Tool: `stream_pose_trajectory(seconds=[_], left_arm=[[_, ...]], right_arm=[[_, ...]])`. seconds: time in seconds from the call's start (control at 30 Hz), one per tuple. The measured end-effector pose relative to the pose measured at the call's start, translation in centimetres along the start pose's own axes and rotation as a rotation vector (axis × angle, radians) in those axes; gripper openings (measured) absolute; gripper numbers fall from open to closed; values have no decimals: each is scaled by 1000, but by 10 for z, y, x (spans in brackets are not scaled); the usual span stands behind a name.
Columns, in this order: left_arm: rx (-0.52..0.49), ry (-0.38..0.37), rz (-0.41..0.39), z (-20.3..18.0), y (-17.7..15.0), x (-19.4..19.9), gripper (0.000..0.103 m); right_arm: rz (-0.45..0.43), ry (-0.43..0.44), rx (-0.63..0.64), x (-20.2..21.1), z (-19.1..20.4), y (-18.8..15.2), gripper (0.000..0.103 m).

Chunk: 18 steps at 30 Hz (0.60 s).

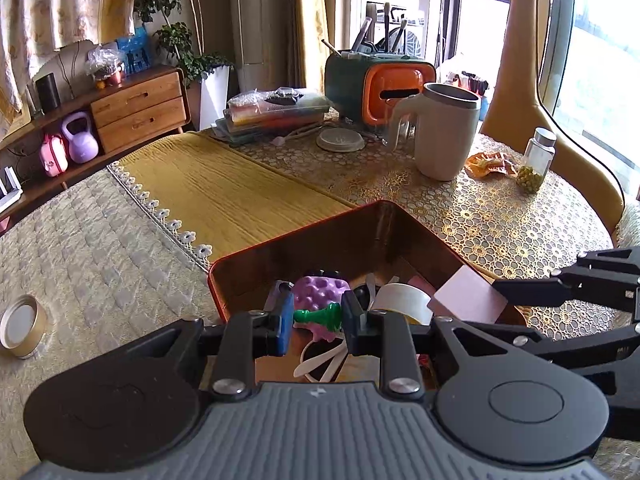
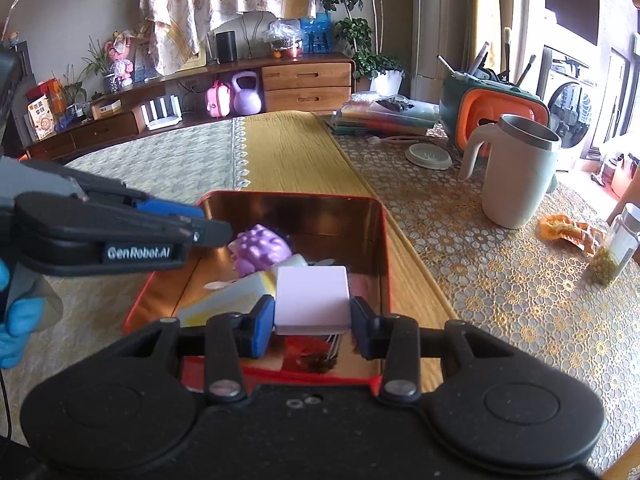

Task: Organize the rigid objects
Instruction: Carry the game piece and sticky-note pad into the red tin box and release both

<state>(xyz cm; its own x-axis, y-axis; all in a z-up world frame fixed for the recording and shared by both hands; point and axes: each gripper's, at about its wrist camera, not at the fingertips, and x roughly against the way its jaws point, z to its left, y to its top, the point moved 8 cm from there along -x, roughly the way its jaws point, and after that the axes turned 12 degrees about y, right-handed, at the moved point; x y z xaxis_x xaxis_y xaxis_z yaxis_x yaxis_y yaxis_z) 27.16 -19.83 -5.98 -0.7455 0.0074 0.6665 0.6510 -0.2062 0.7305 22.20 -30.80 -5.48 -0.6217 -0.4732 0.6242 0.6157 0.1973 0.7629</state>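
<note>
Both grippers hang over the open red tin [image 2: 382,248] on the yellow table runner [image 1: 224,184], each carrying one piece; judged a drop-in step, items being gathered into one container.

Left gripper [image 1: 316,316]: fingers clamped on a green chess piece [image 1: 318,314], held crosswise between the pads, low inside the tin. Lying sideways, it probably suits a flat release among the clutter rather than standing.

Right gripper [image 2: 312,322]: fingers closed against the two sides of a pale pink square block [image 2: 313,300], held level above the tin's near end. Grip on the flat edges keeps the face horizontal.

Already in the tin: a knobbly purple toy [image 2: 260,250], a roll of tape [image 1: 404,300], a white plastic spoon [image 1: 320,360], some dark bits under the block, too shadowed to name.

Writing: "GenRobot.AI" in white on the left gripper's side, read from the right wrist view. A blue-gloved hand [image 2: 16,320] holds that tool. A packet on the far shelf bears characters too small to read.

Off task: beige mug [image 2: 516,176], spice jar [image 1: 538,160], gold lid [image 1: 22,326].
</note>
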Motion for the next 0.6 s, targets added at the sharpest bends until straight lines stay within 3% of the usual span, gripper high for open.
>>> stream_pose_trajectory(seconds=[0.6], left_arm=[[-8,32,63,-4,-6,-44,25]], right_arm=[[33,10,-2,-49,-24,31,40]])
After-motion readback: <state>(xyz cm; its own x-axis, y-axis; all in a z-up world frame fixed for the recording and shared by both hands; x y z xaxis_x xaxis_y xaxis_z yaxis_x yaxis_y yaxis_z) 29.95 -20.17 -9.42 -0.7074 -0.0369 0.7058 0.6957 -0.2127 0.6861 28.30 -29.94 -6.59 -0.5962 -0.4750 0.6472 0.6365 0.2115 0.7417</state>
